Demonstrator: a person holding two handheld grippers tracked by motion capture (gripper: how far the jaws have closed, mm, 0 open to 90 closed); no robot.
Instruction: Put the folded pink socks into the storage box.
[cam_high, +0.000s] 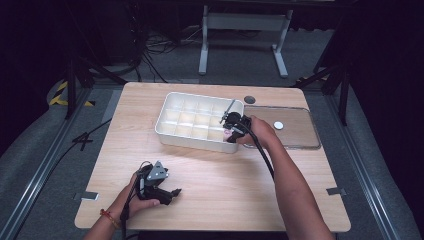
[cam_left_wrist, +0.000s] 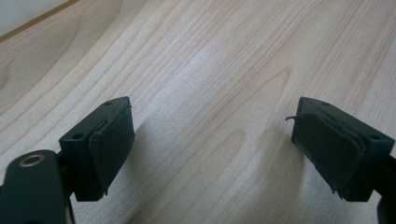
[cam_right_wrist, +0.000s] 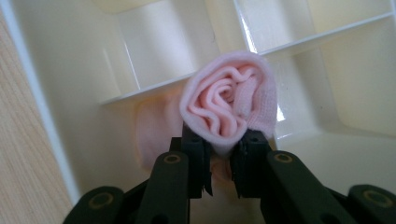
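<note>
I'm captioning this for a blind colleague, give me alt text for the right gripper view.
The right gripper pinches a rolled pink cloth over a compartment of a white divided tray; a strip of wooden table shows beside the tray.

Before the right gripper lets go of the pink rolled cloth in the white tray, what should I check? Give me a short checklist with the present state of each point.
1. Right gripper holds the pink rolled cloth: ok, the jaws pinch its lower end.
2. Cloth is inside the white divided tray: ok, tray walls show around it.
3. Cloth is fully seated in one compartment: cannot tell, the roll sits against a divider.
4. Roll stays rolled: ok, the spiral is tight.
5. Left gripper is out of the way: ok, open over the bare wooden table.
6. Clear lid is off the tray: ok, it lies beside it.
</note>
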